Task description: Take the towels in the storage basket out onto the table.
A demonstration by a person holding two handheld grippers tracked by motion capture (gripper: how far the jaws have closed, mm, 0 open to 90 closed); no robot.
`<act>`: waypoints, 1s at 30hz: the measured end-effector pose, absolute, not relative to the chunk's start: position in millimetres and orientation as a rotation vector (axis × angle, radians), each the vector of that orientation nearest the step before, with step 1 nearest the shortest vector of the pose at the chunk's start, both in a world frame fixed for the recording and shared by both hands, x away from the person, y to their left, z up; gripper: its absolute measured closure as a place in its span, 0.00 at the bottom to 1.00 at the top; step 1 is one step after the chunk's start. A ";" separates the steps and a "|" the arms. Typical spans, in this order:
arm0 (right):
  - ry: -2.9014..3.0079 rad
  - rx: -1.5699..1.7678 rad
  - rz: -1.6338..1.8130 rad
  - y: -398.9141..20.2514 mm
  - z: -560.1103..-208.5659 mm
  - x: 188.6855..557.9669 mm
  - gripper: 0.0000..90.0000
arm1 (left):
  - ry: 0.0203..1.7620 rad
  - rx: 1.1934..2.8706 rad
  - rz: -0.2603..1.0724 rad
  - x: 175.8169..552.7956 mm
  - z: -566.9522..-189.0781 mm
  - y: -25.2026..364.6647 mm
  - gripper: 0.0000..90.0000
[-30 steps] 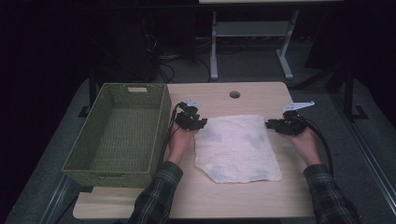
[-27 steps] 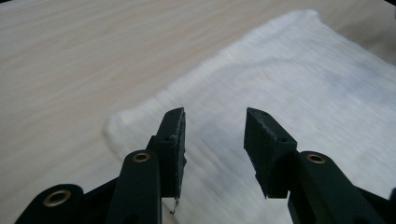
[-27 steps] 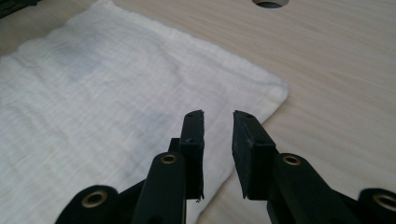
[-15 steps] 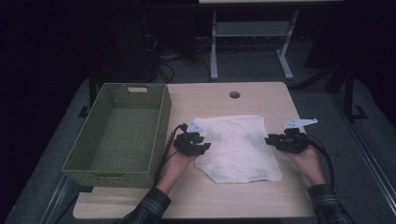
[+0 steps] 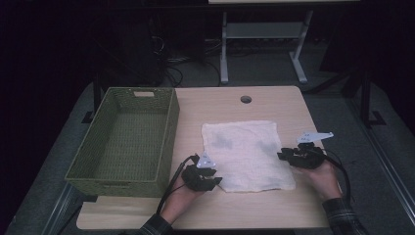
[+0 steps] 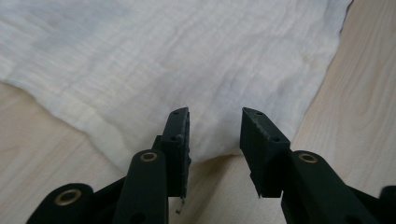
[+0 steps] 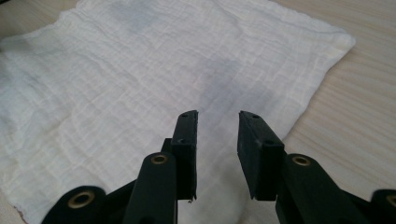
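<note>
Left tool [image 6: 215,135] jaws apart, just been closing, over near-left corner of cloth [image 5: 247,154]. Right tool [image 7: 217,140] apart over near-right edge. Cloth flat on bench [image 5: 274,105] beside basket [image 5: 125,139]; light, limp, crumples easily; best pinched at corners.

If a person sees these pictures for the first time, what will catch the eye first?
First the white cloth, spread flat on the near half of the table. Next the two black grippers at its near corners: the left gripper at the near left corner, the right gripper at the right edge, both with jaws apart. Then the empty green basket on the left of the table.
</note>
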State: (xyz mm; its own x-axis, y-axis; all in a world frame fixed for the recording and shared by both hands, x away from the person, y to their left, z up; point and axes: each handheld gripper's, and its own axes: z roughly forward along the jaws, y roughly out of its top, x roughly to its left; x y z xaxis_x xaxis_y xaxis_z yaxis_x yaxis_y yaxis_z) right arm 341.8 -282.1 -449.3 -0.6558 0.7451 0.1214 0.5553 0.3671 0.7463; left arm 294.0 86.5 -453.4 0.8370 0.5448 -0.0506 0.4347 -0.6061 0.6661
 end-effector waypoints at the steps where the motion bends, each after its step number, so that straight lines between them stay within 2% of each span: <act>1: 2.391 1.161 1.164 -282.2 -449.4 341.8 0.75 | 0.702 2.333 0.214 294.3 -455.2 84.7 0.73; 5: 2.386 1.157 1.163 -283.1 -448.8 341.7 0.75 | 0.674 2.360 0.215 296.4 -454.5 80.0 0.97; 9: 2.381 1.165 1.160 -284.6 -448.3 341.8 0.76 | 0.656 2.344 0.219 301.1 -445.1 76.1 0.99; 15: 2.368 1.160 1.167 -286.3 -447.8 342.0 0.76 | 0.648 2.306 0.248 325.7 -431.7 65.2 0.99; 22: 2.371 1.168 1.158 -287.5 -449.0 342.4 0.76 | 0.683 2.295 0.236 360.5 -444.9 47.9 0.98; 25: 2.364 1.174 1.158 -288.6 -448.6 341.6 0.76 | 0.706 2.279 0.250 359.3 -445.4 51.3 0.82; 30: 2.362 1.173 1.158 -290.2 -449.4 341.1 0.76 | 0.677 2.259 0.256 339.4 -433.7 65.0 0.77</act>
